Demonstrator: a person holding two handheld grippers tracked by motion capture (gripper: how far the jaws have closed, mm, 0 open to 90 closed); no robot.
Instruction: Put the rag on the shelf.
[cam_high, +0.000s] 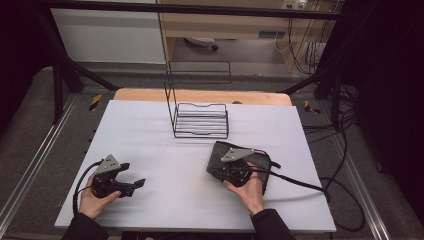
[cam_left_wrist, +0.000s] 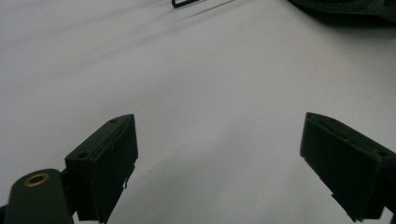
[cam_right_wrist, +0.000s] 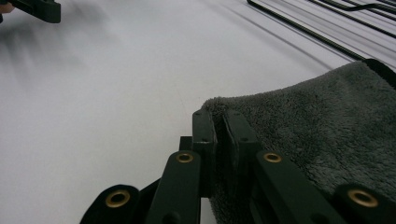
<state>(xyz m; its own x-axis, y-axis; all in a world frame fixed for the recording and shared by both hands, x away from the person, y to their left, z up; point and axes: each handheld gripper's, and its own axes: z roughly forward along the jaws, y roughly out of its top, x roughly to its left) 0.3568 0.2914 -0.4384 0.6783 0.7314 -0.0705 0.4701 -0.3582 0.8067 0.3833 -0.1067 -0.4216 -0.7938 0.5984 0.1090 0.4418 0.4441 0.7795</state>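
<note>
Looking along our right hand-held gripper (cam_right_wrist: 218, 126), we see its jaws clenched on the edge of the dark grey towel (cam_right_wrist: 317, 135), which lies under it. Our left hand-held gripper (cam_left_wrist: 219, 163) is wide open, holding nothing, above the bench (cam_left_wrist: 187, 84).

pretty dim overall, white table (cam_high: 165, 150) evenly lit with soft shadows, dark surroundings, both gripper views a bit blurry up close

A flat white worktop (cam_high: 150, 135) carried a black wire rack (cam_high: 201, 120) toward its far edge and a dark grey fluffy towel (cam_high: 220, 155) nearer, right of centre.
</note>
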